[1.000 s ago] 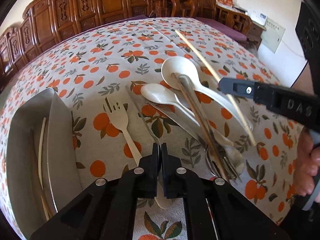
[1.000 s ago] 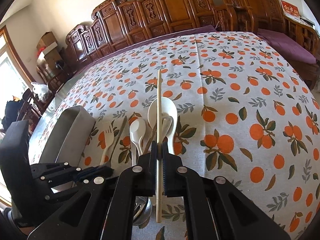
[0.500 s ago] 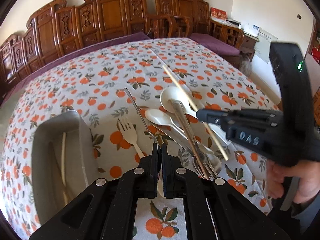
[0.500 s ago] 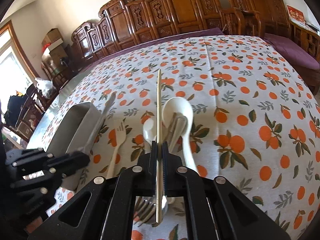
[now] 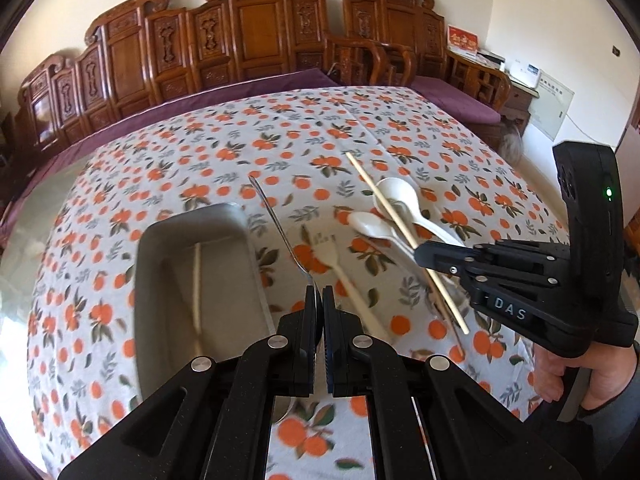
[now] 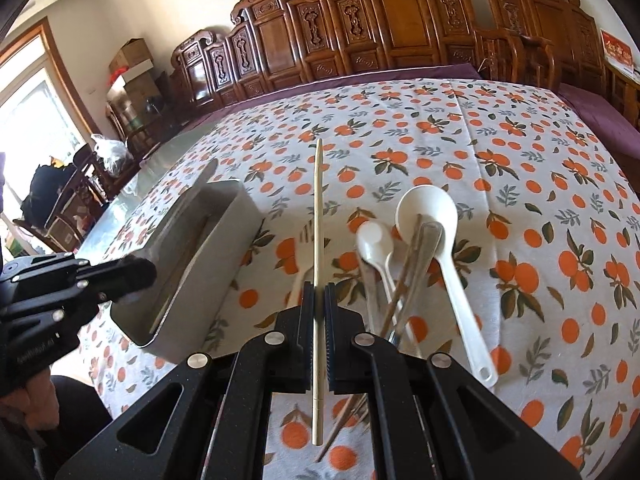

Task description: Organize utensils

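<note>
My left gripper (image 5: 319, 292) is shut on a metal spoon (image 5: 280, 232); its thin handle points away over the tablecloth and its bowl shows under the jaws. The spoon hangs above the table, by the right wall of the grey tray (image 5: 192, 216), which holds one pale chopstick (image 5: 197, 280). My right gripper (image 6: 319, 288) is shut on a wooden chopstick (image 6: 318, 200), also raised. To its right lie a large white spoon (image 6: 426, 208), a small white spoon (image 6: 374, 240), metal cutlery with brown chopsticks (image 6: 404, 276), and a white fork (image 6: 304, 236).
The orange-patterned tablecloth (image 6: 520, 184) covers the whole table. In the left wrist view the right gripper (image 5: 420, 252) and the hand holding it (image 5: 592, 380) sit at the right. Carved wooden chairs (image 5: 256, 40) line the far side. The tray (image 6: 200, 240) lies left of the pile.
The left gripper has risen from the table with the metal spoon and drawn nearer the tray. The right gripper has shifted left with its chopstick, away from the pile.
</note>
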The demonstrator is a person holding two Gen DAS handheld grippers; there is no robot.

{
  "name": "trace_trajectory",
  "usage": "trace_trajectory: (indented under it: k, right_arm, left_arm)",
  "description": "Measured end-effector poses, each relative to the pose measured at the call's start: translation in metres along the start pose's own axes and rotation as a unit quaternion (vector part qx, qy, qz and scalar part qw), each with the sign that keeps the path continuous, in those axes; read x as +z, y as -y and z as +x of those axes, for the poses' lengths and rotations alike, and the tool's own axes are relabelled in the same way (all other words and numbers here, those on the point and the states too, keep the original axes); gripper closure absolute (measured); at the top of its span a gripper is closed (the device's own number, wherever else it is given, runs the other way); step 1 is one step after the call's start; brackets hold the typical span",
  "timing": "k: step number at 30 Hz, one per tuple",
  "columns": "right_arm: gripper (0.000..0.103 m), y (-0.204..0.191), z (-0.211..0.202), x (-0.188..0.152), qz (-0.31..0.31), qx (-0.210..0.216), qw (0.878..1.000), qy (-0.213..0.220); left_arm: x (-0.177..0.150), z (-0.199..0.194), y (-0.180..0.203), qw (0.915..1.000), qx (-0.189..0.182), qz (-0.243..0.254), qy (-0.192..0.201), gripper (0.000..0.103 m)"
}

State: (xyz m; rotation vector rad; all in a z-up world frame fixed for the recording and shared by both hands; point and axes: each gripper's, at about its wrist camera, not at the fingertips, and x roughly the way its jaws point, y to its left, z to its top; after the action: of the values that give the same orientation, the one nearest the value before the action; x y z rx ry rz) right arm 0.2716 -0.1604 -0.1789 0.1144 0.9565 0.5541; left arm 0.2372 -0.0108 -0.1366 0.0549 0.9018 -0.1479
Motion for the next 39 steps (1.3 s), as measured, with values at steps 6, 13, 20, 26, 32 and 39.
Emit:
trace_trajectory:
  k: [6, 13, 20, 26, 32, 39]
  right_arm:
    - [0.097, -0.026, -0.011, -0.002, -0.018, -0.005, 1.0, -0.014]
    - [0.097, -0.054, -0.023, 0.004, -0.036, -0.002, 0.999, -0.024]
    - [0.097, -0.071, -0.034, 0.011, -0.046, -0.007, 0.998, -0.034]
    - [0.097, -0.073, -0.033, 0.014, -0.045, -0.01, 0.998, -0.05]
    - [0.097, -0.075, -0.025, 0.021, -0.039, -0.002, 0.998, -0.057]
    - [0.097, -0.086, -0.011, 0.026, -0.053, 0.0, 0.996, -0.075]
  left_arm:
    - [-0.006, -0.012, -0.02, 0.9999, 0.007, -0.007, -0.013, 0.101]
    - [-0.011, -0.002, -0.033, 0.9995, 0.004, 0.0, -0.033, 0.101]
    - [-0.016, 0.025, -0.05, 0.9975, -0.004, -0.018, -0.068, 0.101]
    - [-0.023, 0.052, -0.066, 0.993, -0.017, -0.044, -0.108, 0.101]
    - [-0.033, 0.069, -0.072, 0.9892, -0.02, -0.068, -0.129, 0.101]
    - [-0.029, 0.062, -0.083, 0.9887, -0.014, -0.078, -0.127, 0.1]
